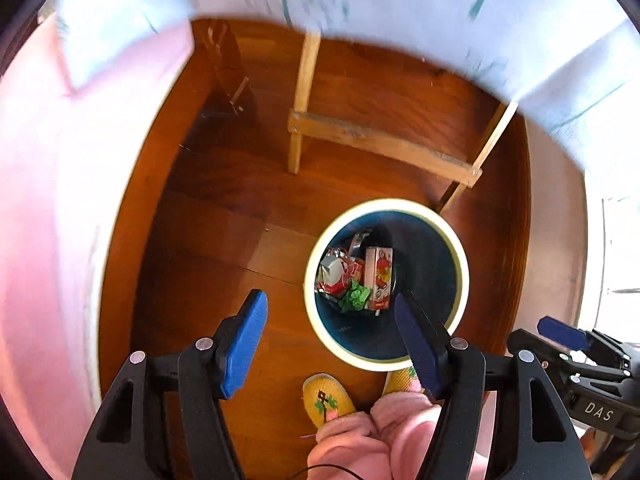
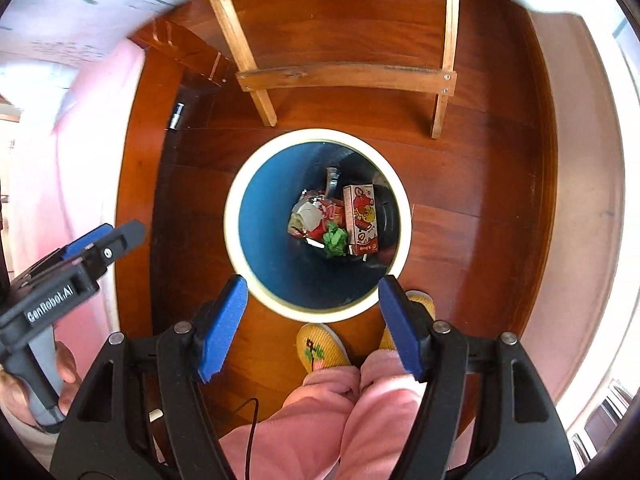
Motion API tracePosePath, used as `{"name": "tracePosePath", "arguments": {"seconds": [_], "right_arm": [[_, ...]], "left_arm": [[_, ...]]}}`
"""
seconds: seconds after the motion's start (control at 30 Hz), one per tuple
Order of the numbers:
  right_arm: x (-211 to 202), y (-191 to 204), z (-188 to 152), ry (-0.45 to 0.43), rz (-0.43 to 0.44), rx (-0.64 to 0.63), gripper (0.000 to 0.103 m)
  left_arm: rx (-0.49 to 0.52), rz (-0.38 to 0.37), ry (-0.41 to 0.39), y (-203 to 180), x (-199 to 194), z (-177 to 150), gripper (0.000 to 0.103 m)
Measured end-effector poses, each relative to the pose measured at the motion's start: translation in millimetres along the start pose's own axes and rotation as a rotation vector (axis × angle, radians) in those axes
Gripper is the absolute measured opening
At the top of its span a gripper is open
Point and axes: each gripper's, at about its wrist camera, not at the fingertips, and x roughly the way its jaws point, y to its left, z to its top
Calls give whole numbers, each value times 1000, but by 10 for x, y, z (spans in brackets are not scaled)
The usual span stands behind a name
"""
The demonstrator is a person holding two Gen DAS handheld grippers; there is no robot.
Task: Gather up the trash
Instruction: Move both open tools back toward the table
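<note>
A round trash bin with a cream rim [image 1: 460, 256] [image 2: 236, 236] and blue inside stands on the wood floor below both grippers. In it lie a red and white juice carton [image 1: 379, 276] [image 2: 361, 219], a crumpled green scrap [image 1: 354, 298] [image 2: 335, 240] and silvery and red wrappers [image 1: 336, 274] [image 2: 310, 214]. My left gripper [image 1: 330, 344] is open and empty above the bin's near left side. My right gripper [image 2: 312, 324] is open and empty above the bin's near rim. Each gripper shows at the edge of the other's view.
A wooden table frame with legs and crossbar [image 1: 380, 144] [image 2: 344, 74] stands just beyond the bin, under a white cloth [image 1: 400, 0]. The person's yellow slippers [image 1: 326, 398] [image 2: 320, 346] and pink trousers are right at the bin's near side. Pink fabric [image 1: 48, 200] hangs on the left.
</note>
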Motion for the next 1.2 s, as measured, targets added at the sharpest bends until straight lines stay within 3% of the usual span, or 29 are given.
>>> {"name": "tracePosePath", "arguments": {"seconds": [0.53, 0.7, 0.93, 1.2], "right_arm": [[-2270, 789, -17, -177, 11, -89, 65], [-2852, 1043, -72, -238, 3, -121, 65], [-3510, 1356, -106, -309, -9, -128, 65], [-4224, 1565, 44, -454, -21, -144, 65]], "left_arm": [[38, -72, -158, -318, -2549, 324, 67], [77, -47, -227, -402, -3198, 409, 67], [78, -80, -295, -355, -3881, 554, 67], [117, -59, -408, -368, -4508, 774, 67]]}}
